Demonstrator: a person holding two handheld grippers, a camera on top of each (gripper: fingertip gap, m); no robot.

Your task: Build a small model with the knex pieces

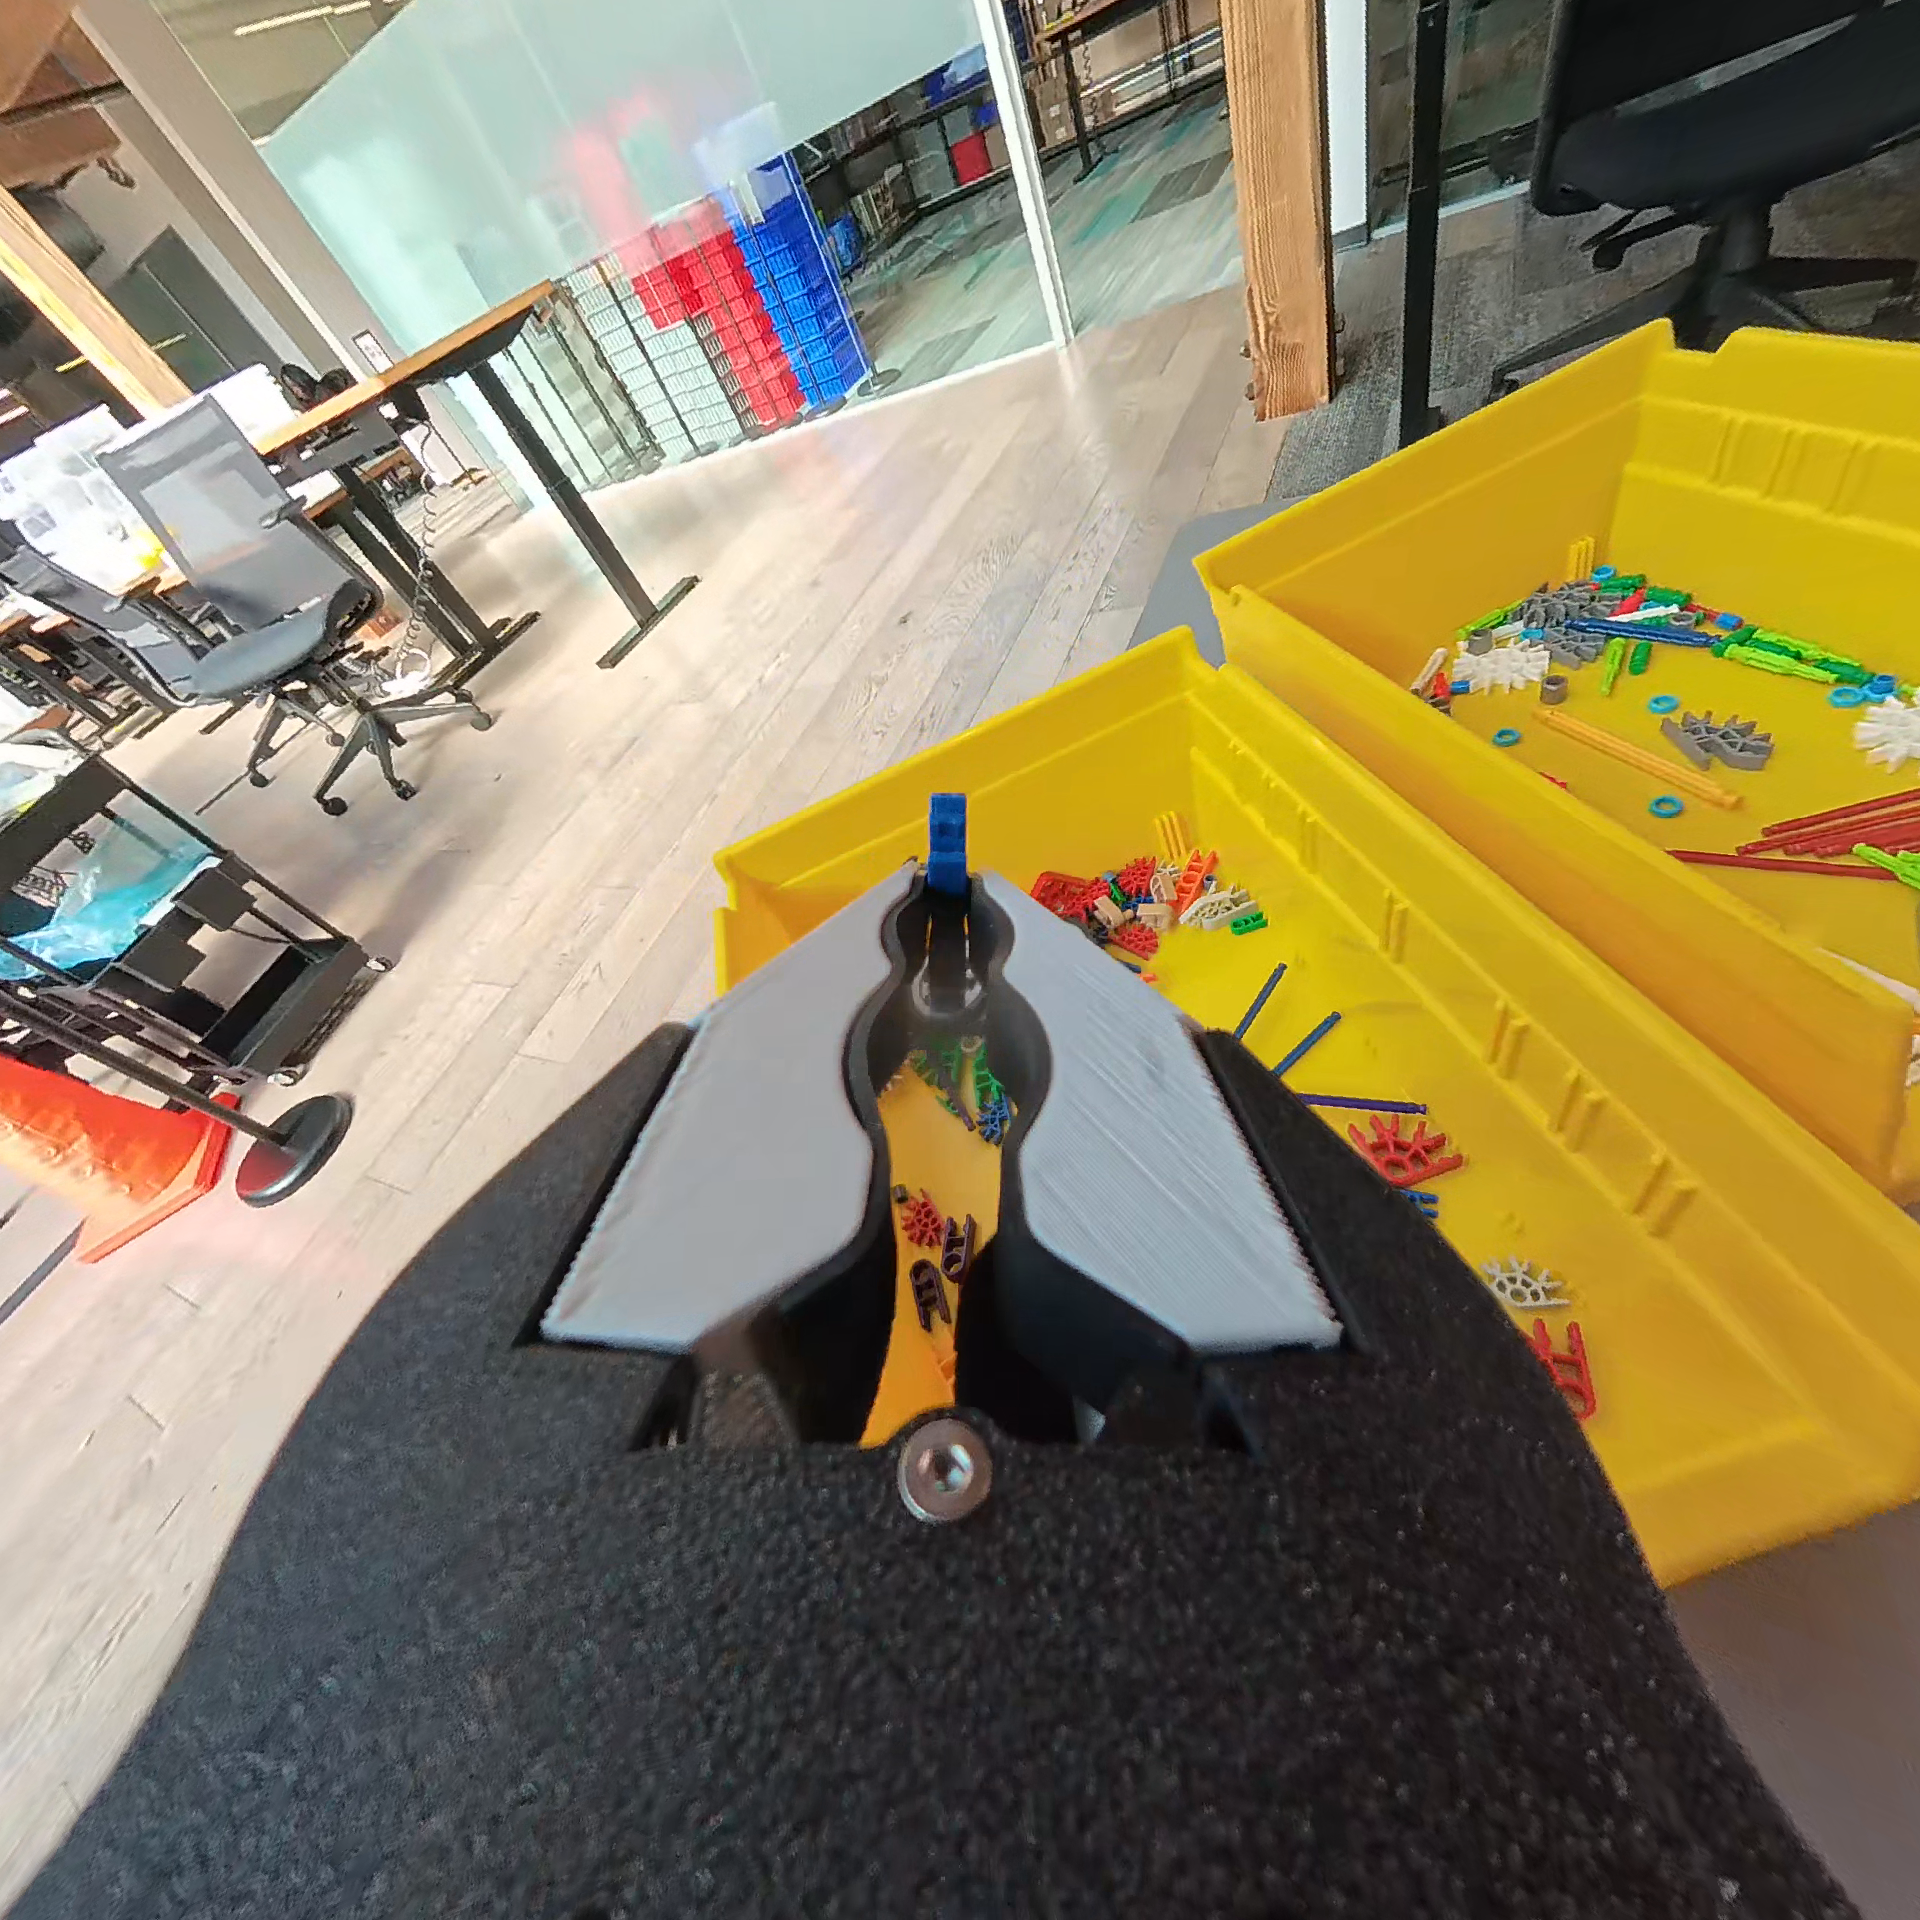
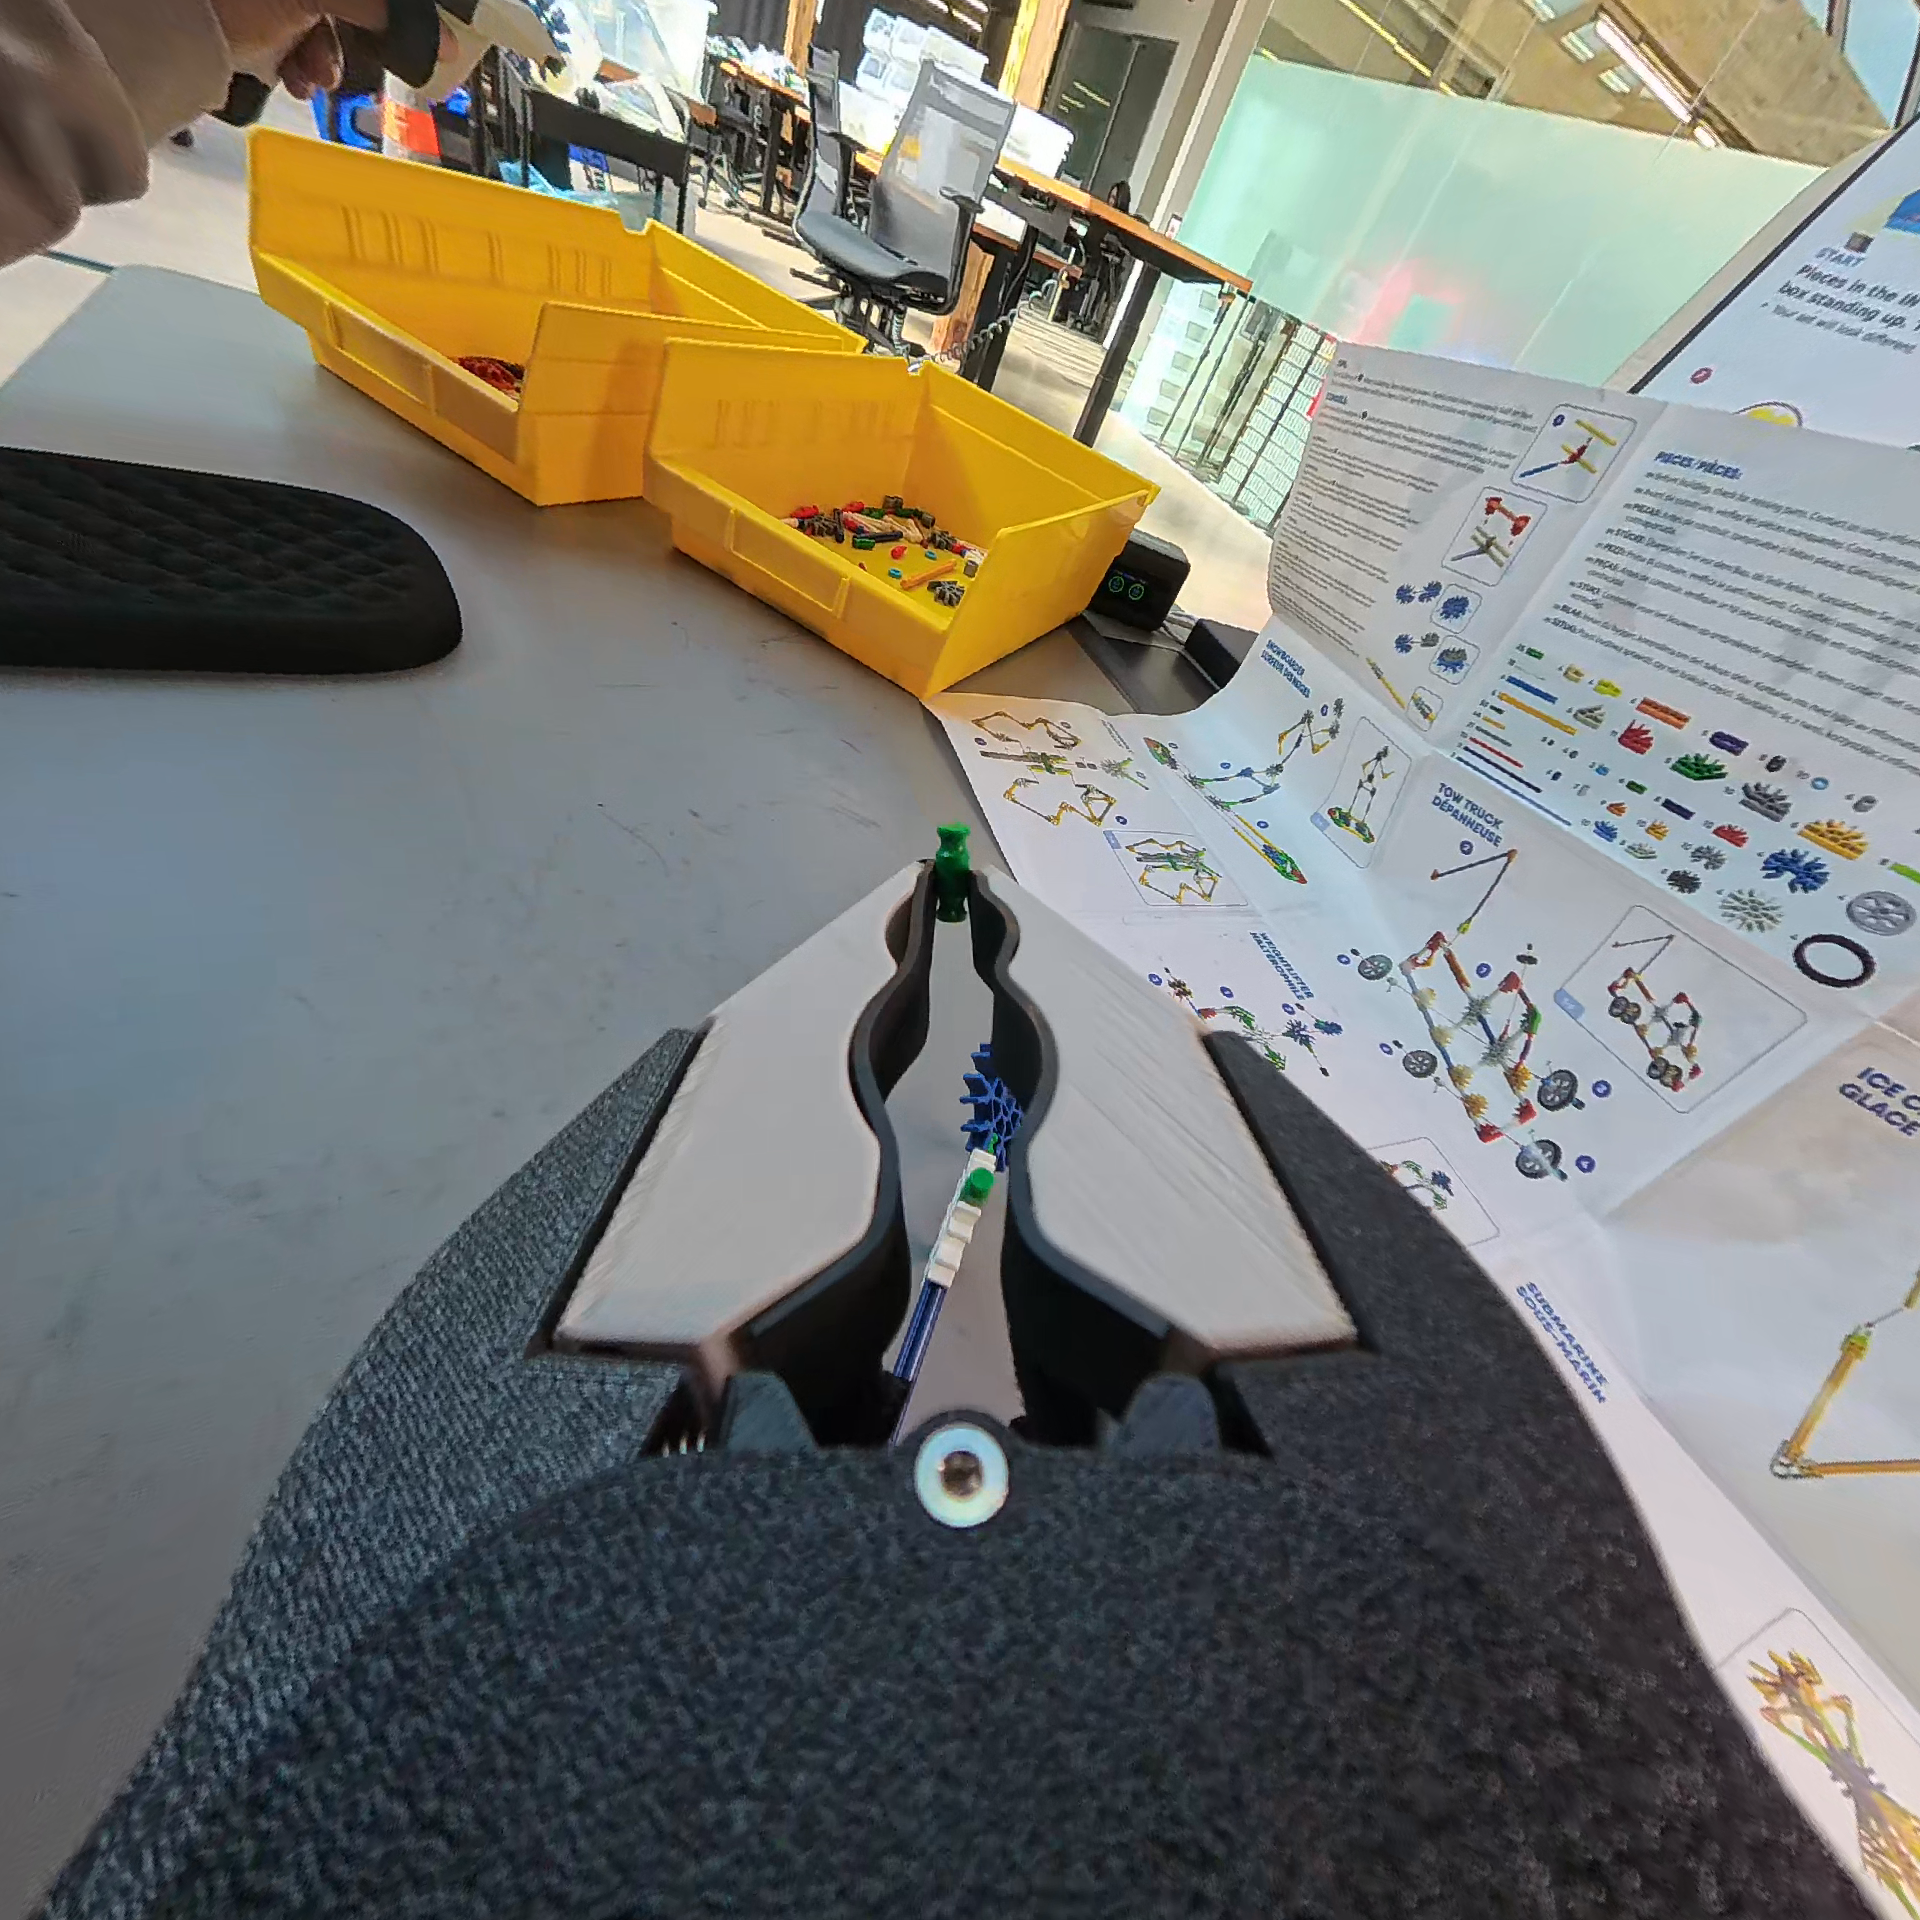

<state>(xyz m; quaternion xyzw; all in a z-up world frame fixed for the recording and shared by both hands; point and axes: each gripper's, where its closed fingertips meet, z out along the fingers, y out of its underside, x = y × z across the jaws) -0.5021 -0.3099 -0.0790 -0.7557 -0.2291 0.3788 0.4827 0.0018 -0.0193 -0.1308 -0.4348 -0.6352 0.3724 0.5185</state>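
My left gripper (image 1: 948, 883) is shut on a small blue connector piece (image 1: 948, 836) that sticks up past its tips. It hangs above the near yellow bin (image 1: 1475, 1382), which holds several small coloured building pieces. My right gripper (image 2: 951, 883) is shut on a short green rod (image 2: 952, 854) over the grey table (image 2: 416, 935). Between its fingers a small assembly (image 2: 977, 1174) shows: a blue snowflake connector, a white connector and a blue rod. I cannot tell whether it rests on the table or hangs from the rod.
A second yellow bin (image 1: 1351, 623) with rods and connectors stands behind the first; both show far off in the right wrist view (image 2: 914, 655). A folded instruction sheet (image 2: 1507, 883) lies to the right. A black pad (image 2: 208, 561) lies at the left. A person's sleeve and hand (image 2: 125, 73) show top left. Left tips to right tips: about 60 centimetres.
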